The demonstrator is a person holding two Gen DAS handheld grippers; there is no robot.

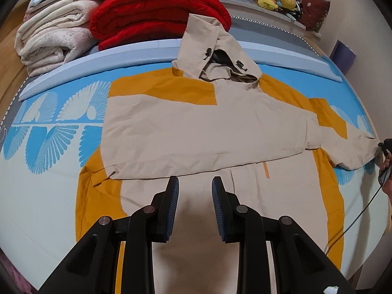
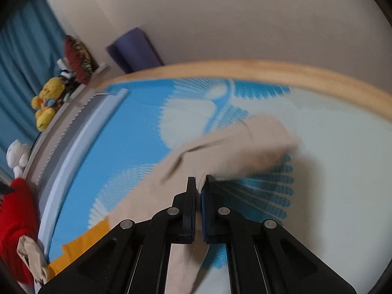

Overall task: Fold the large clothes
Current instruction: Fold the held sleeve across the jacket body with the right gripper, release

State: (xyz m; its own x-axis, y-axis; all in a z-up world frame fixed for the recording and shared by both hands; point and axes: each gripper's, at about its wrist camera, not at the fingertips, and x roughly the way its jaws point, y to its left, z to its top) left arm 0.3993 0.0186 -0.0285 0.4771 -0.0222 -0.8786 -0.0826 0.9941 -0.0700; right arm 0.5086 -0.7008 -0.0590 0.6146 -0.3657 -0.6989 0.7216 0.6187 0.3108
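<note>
Jacket (image 1: 196,127): one, beige-mustard | left gripper (image 1: 195,183): spread, empty | right gripper (image 2: 201,183): pinching sleeve (image 2: 245,144)

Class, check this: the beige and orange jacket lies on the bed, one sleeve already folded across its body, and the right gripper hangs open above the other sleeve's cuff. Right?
Not quite. The right gripper is shut on the sleeve's cuff, as the right wrist view shows. The jacket does lie on the bed with one sleeve folded across its body.
</note>
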